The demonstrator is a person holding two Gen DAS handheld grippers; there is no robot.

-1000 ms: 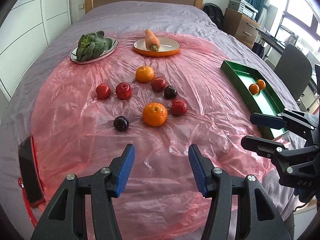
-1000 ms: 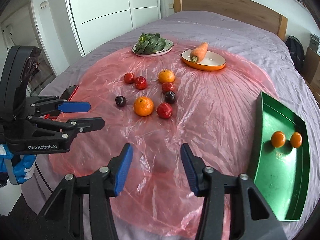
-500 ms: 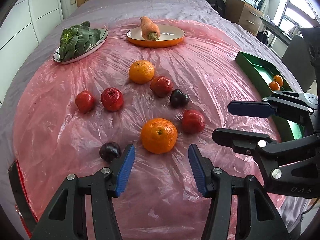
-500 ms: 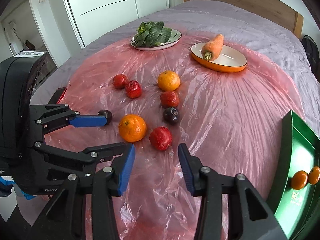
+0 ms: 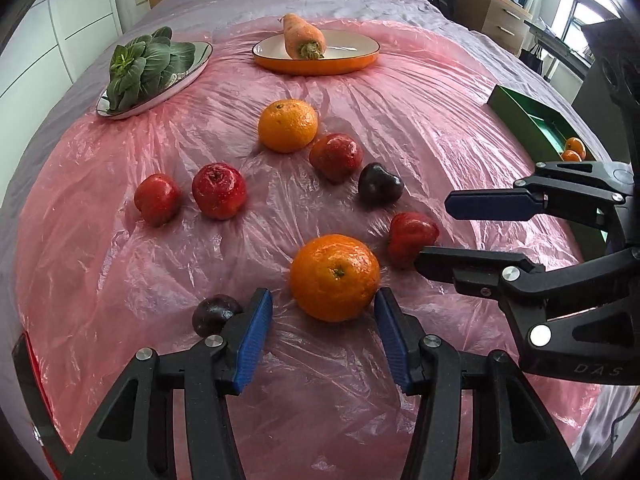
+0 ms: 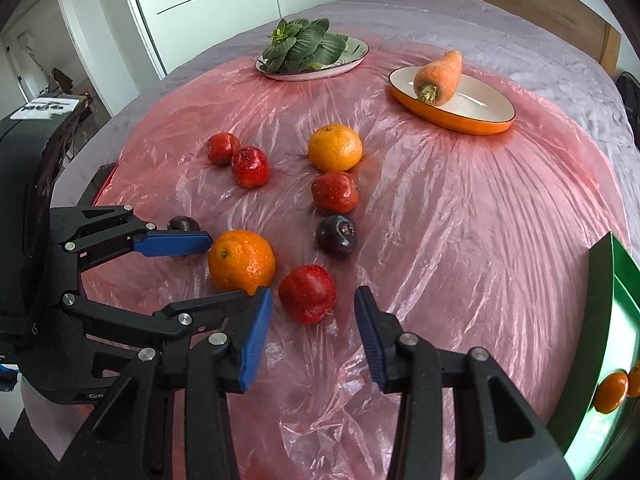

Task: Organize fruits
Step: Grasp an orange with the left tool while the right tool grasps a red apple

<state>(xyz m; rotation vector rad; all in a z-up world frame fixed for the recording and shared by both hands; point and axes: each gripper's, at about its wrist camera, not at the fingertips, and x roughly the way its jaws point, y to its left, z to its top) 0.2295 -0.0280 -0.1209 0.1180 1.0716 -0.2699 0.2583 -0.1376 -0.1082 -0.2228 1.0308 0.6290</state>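
Note:
On a pink plastic sheet (image 5: 440, 92) lie two oranges, several red apples and two dark plums. My left gripper (image 5: 323, 301) is open, and the near orange (image 5: 335, 276) sits just ahead of and between its blue pads, untouched. My right gripper (image 6: 313, 297) has its jaws closing. A red apple (image 6: 307, 298) lies between its tips, and the pads are clear of it. In the left wrist view the right gripper (image 5: 434, 232) comes in from the right beside that apple (image 5: 412, 236). A green tray (image 6: 600, 320) at the right holds two small oranges (image 6: 610, 392).
At the back stand a plate of leafy greens (image 5: 152, 68) and an orange dish (image 5: 352, 62) with a carrot (image 5: 304, 36). The other orange (image 5: 287, 125), apples (image 5: 218, 190) and a plum (image 5: 379, 186) lie mid-sheet. A dark red-edged object (image 5: 24, 360) sits at the left edge.
Both grippers have come forward and down towards the fruit, which now looks much larger. The right gripper's jaws have narrowed. The left gripper's gap looks the same.

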